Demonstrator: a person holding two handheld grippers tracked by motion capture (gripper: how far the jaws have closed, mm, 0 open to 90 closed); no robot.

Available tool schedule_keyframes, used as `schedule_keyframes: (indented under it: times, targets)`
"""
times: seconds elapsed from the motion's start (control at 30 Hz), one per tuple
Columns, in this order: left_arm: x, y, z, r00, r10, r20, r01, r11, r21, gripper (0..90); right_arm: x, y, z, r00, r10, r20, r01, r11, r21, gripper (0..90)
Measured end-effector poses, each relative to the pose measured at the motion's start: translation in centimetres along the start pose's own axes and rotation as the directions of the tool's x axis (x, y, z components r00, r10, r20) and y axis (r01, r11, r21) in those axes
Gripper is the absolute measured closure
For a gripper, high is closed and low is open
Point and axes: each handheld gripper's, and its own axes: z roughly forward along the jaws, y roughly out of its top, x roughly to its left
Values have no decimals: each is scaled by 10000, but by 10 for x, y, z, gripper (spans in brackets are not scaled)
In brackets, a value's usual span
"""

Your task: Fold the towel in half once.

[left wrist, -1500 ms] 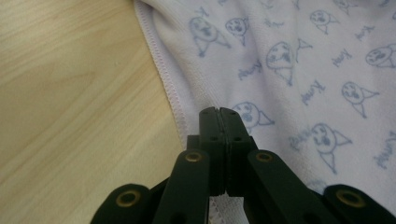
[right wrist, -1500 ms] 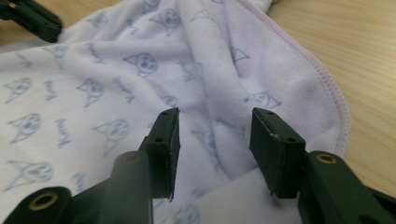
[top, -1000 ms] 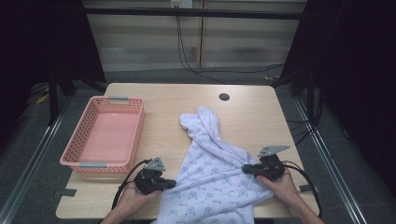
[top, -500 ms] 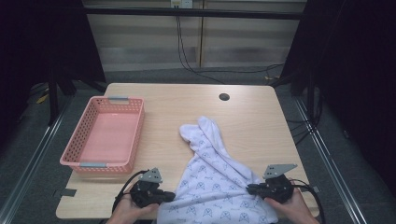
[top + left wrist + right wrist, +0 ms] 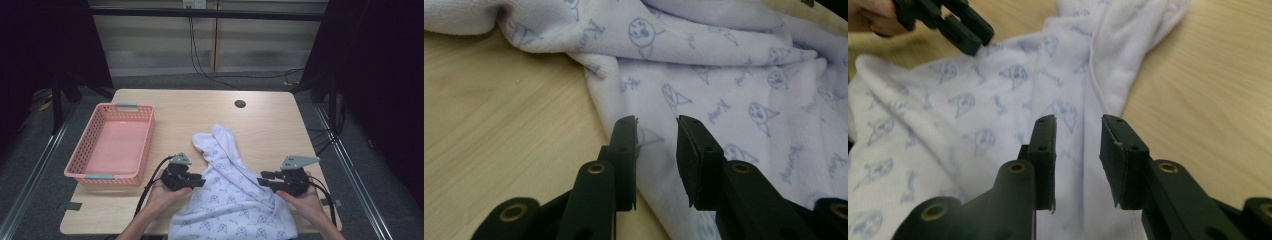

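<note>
High view – table (image 5: 165, 102): wood, basket (image 5: 114, 145) well off the left claw's outer side.
Cloth (image 5: 235, 200): printed, rumpled, between both claws, draping the near edge.
Left claw (image 5: 657, 142): jaws part-open, empty – cloth edge beneath; close squarely on it.
Right claw (image 5: 1078, 142): part-open, empty, over a fold.

A light wooden table (image 5: 280, 120) with rounded corners carries everything. A small dark round hole (image 5: 240, 104) sits in its top towards the far edge, right of centre. On the left side lies a pink plastic basket (image 5: 82, 155) with latticed walls. A white cloth (image 5: 235, 200) with a pale blue print is spread over the near middle, reaching past the near edge.
</note>
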Motion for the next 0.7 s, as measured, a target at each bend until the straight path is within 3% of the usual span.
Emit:
schedule_keyframes:
  times: [0.07,0.17,0.27,0.4,0.53,0.6,0.7]
  targets:
    - [1,0,5,9995,76,-317,-72,9999,106,696,-1,11,12,9999,-145,23,145,9999,-12,660]
    - [2,-1,7,9991,253,-328,-243,9992,306,743,-5,30,33,9995,-306,-24,306,9995,-46,644]
    - [0,-2,8,9990,390,-221,-381,9986,363,861,-13,48,56,9995,-306,-34,306,9995,-24,621]
    - [1,-3,8,9994,340,-32,-339,9991,264,884,-26,72,93,9997,-232,99,232,9997,15,587]
    - [6,-3,4,10000,58,-16,-58,10000,25,817,-42,86,128,9998,214,-42,-214,9998,-6,550]
    - [10,-3,3,9998,-193,3,193,9997,-155,767,-45,88,139,9993,344,121,-345,9994,56,534]
    - [14,-4,5,9992,-286,-296,282,9995,-143,671,-48,85,151,9978,386,538,-413,9980,488,530]
